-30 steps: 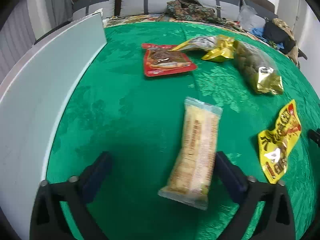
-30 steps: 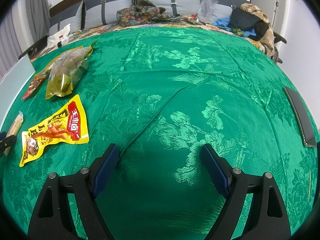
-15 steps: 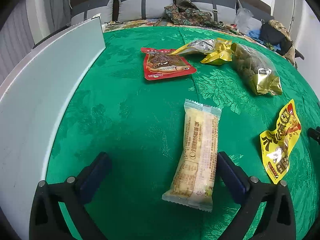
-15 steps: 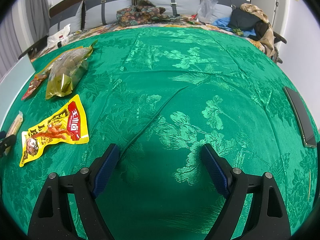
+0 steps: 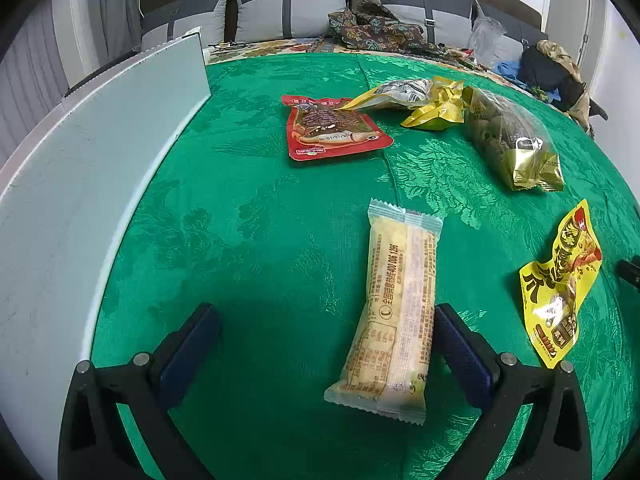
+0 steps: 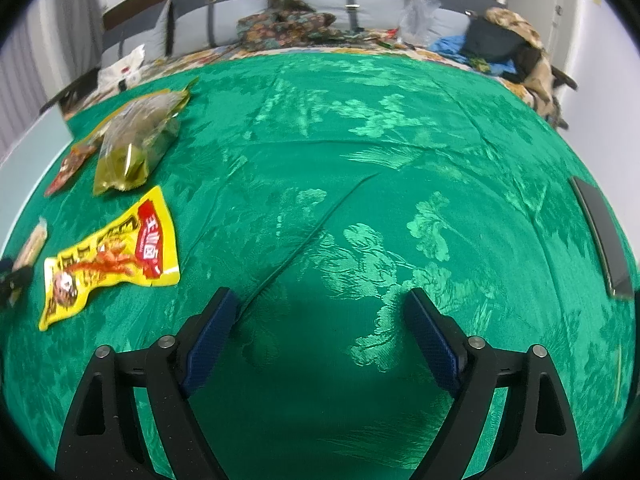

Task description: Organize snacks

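Snack packets lie on a green tablecloth (image 5: 256, 208). A long pale yellow bar packet (image 5: 394, 308) lies between the fingers of my open left gripper (image 5: 324, 328), close to its right finger. Beyond it lie a red packet (image 5: 332, 128), a crumpled yellow-silver packet (image 5: 416, 98), and a clear bag with gold ends (image 5: 512, 140). A yellow packet with red print (image 5: 560, 284) lies to the right; it also shows in the right wrist view (image 6: 112, 252). My right gripper (image 6: 320, 320) is open and empty over bare cloth.
A white board or tray wall (image 5: 92, 152) runs along the left side of the table. A dark phone-like slab (image 6: 604, 236) lies at the right edge. Cushions and clothes (image 5: 376, 28) are piled on a sofa behind the table.
My left gripper has lifted or drawn back slightly, and the bar packet now lies still on the cloth. My right gripper has tilted a little, shifting its view.
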### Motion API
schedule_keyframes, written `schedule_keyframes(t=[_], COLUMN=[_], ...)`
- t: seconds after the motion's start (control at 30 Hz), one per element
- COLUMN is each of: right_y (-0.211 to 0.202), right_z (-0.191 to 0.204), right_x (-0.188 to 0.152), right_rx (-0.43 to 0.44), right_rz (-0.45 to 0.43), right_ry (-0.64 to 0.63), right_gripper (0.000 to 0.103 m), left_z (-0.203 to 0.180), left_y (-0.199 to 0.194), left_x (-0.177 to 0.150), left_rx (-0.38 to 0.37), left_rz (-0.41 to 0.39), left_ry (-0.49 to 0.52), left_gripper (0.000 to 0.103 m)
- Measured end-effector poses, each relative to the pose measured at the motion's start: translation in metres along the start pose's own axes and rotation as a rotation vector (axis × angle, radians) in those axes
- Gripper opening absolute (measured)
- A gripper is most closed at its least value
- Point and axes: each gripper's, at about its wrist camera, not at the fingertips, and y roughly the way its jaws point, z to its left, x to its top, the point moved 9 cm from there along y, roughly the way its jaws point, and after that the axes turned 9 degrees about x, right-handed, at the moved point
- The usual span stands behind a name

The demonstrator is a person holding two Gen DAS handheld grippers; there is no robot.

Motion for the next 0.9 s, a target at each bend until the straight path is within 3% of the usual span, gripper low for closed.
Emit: schedule_keyframes(t=[0.17, 0.27, 0.33, 0.43, 0.57, 0.67, 0.77, 0.83, 0.9], right_y=[-0.018, -0.012, 0.001, 0.027, 0.028, 0.005, 0.007, 0.019, 0.032], right_z=[0.014, 0.051, 0.071, 0.07, 0.061, 0.075, 0.101, 0.117, 0.127], right_x=[-0.011, -0.017, -0.011, 0.007, 0.045, 0.046, 0.028, 0.021, 0.022], right_rx=[0.074, 0.106, 0.091, 0.017, -0.027, 0.089, 0.231, 0.247, 0.184], right_rz=[0.067, 0.144, 0.175, 0.196, 0.116, 0.099, 0.183, 0.226, 0.231], right_ry=[0.131, 0.05, -0.027, -0.055, 0.001, 0.152, 0.296, 0.312, 0.28], right_gripper=[0.087, 0.087, 0.087, 0.087, 0.087, 0.087, 0.087, 0.087, 0.087], left_z=[0.0, 0.0, 0.0, 0.0, 0.0, 0.0, 0.0, 0.0, 0.0], left_y=[0.0, 0.0, 0.0, 0.0, 0.0, 0.0, 0.001, 0.001, 0.001], left_x=[0.0, 0.0, 0.0, 0.0, 0.0, 0.0, 0.0, 0.0, 0.0], left_rx=[-0.001, 0.0, -0.001, -0.001, -0.001, -0.001, -0.001, -0.001, -0.001], left_rz=[0.0, 0.001, 0.001, 0.001, 0.0, 0.0, 0.001, 0.0, 0.0], left_ry=[0.0, 0.0, 0.0, 0.0, 0.0, 0.0, 0.0, 0.001, 0.0], left_gripper=[0.103, 0.103, 0.103, 0.103, 0.103, 0.103, 0.103, 0.103, 0.103])
